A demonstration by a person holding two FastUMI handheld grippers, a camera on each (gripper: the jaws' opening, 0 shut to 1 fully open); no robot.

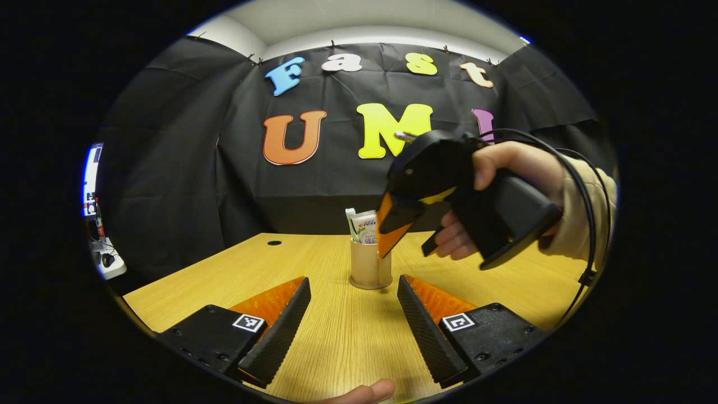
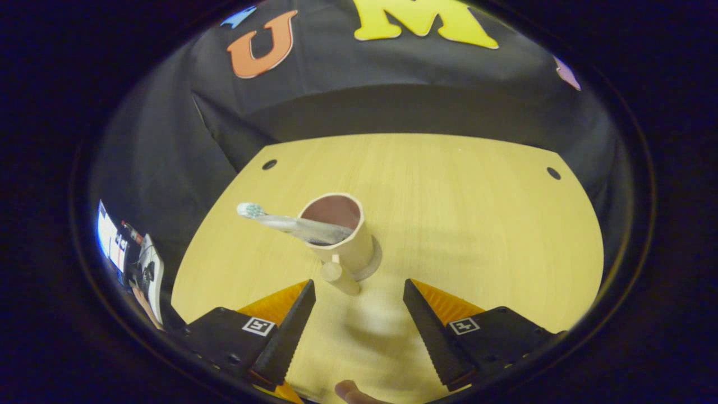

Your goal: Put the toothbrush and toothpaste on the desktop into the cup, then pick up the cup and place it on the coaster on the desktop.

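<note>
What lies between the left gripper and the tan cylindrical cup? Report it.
Just bare yellow wooden desktop separates left gripper from tan cylindrical cup, in left gripper view.

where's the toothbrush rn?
In the cup at desk centre, the toothbrush leans with its head out over the rim to the left in the right gripper view.

Tabletop [image 2: 449,213]: pale wood-grain laminate, smooth, slight sheen. Cup [image 2: 343,235]: matt beige, smooth wall, likely plastic or ceramic; darker matt interior. Toothbrush [image 2: 291,223]: translucent glossy plastic handle, bristled head. Toothpaste [image 1: 367,227]: glossy printed tube. Coaster [image 2: 374,259]: matt, smooth rim. Booth wall [image 1: 168,168]: black cloth, matt, creased. Left gripper [image 1: 353,314] fingers [image 1: 280,331]: ribbed, matt plastic. Sleeve [image 1: 578,219]: soft knit cloth.
</note>
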